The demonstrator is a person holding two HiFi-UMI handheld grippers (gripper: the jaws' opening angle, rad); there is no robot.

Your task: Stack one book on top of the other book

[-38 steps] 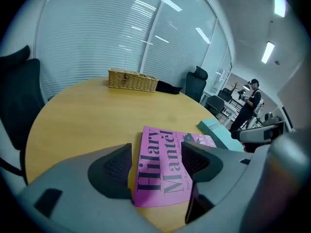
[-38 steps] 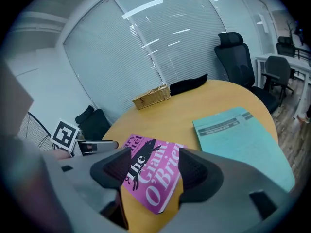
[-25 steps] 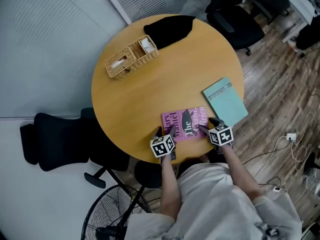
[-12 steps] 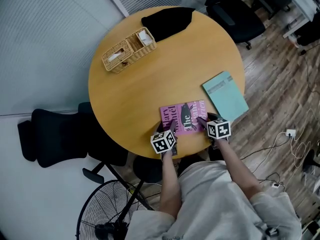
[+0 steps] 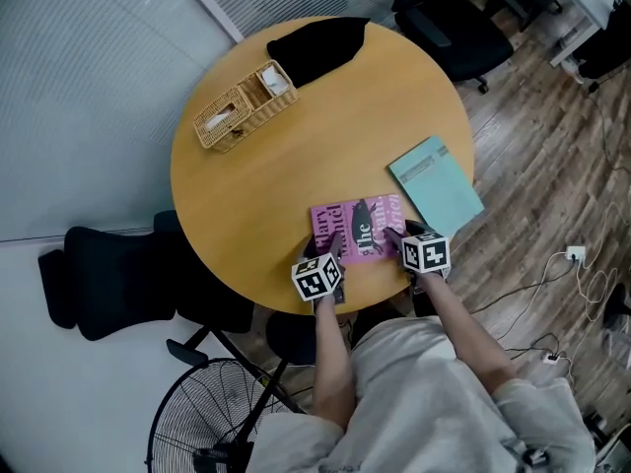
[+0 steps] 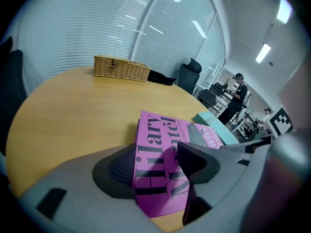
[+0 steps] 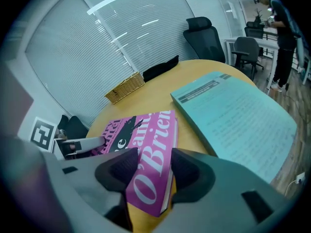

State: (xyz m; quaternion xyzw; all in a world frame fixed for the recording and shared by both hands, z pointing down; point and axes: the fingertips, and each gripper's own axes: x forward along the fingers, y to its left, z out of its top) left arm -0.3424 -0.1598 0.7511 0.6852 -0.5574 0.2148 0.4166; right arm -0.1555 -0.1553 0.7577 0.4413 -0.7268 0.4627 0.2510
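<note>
A pink book (image 5: 360, 227) lies flat near the front edge of the round wooden table (image 5: 256, 185). A teal book (image 5: 437, 185) lies to its right, at the table's right rim. My left gripper (image 5: 330, 254) is at the pink book's near left corner. Its jaws are closing with that corner (image 6: 160, 178) between them, one jaw under the edge and one a little above the cover. My right gripper (image 5: 399, 236) is at the near right corner. Its jaws are closing too, and the pads press on the pink book (image 7: 146, 154). The teal book (image 7: 238, 115) lies just beyond.
A wicker basket (image 5: 240, 106) and a black cloth (image 5: 315, 47) sit at the table's far side. Black office chairs (image 5: 99, 284) stand left of and beyond the table. A floor fan (image 5: 212, 422) is at the lower left. Cables lie on the wooden floor (image 5: 582, 264).
Both grippers stay at the pink book's near corners and their jaws have narrowed around it. The right gripper has rolled a little. The book has not moved on the table.
</note>
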